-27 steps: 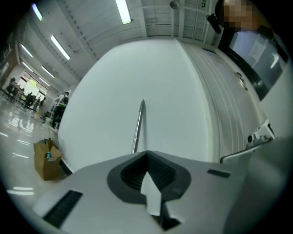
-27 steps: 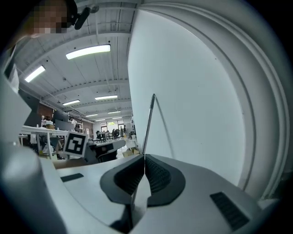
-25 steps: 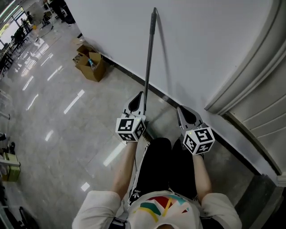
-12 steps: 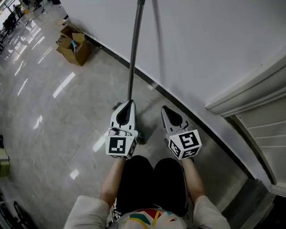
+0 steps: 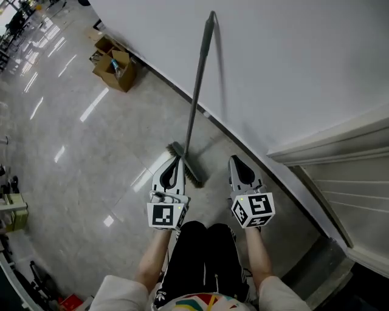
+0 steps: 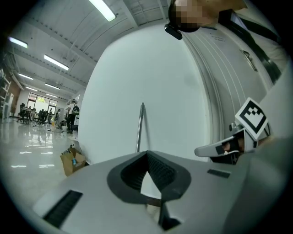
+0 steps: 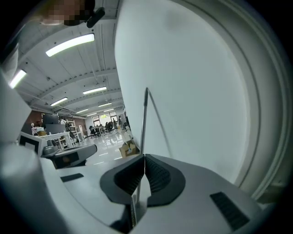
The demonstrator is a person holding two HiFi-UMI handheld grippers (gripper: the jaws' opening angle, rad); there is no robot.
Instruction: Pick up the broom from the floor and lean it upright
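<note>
Near: left gripper (image 5: pixel 177 160) and right gripper (image 5: pixel 234 160) are held side by side just ahead of the black-trousered legs (image 5: pixel 206 249). Both are clenched shut with nothing gripped. In each gripper view the pads are seen meeting, with only wall and broom handle beyond.

The long grey metal-handled broom (image 5: pixel 197 91) is already let go and is judged to be leaned. Its dark brush head (image 5: pixel 187 169) is planted on the glossy grey tiled floor (image 5: pixel 91 158), just beyond the left gripper's tip. Contact between the two cannot be ruled out from the head view. The right gripper is clear of it, off to the right.

The step in hand is judged to be back-off plus a stability check. To be done well:
- The left gripper is to be drawn straight back toward the body, with no sideways sweep, so the brush head isn't clipped.
- The brush head's stand-off from the dark skirting strip (image 5: pixel 164 80) is to be left as set. With the foot too close to the wall, the handle would be near vertical and easily toppled.
- Slip is to be watched for: the floor is polished, and the bristles could creep out toward the near side.

Far: the handle top (image 5: pixel 211 15) appears to rest on the plain white wall (image 5: pixel 292 61). Open brown cardboard boxes (image 5: pixel 115 68) sit far left by the wall, well apart, so no interference is expected.
</note>
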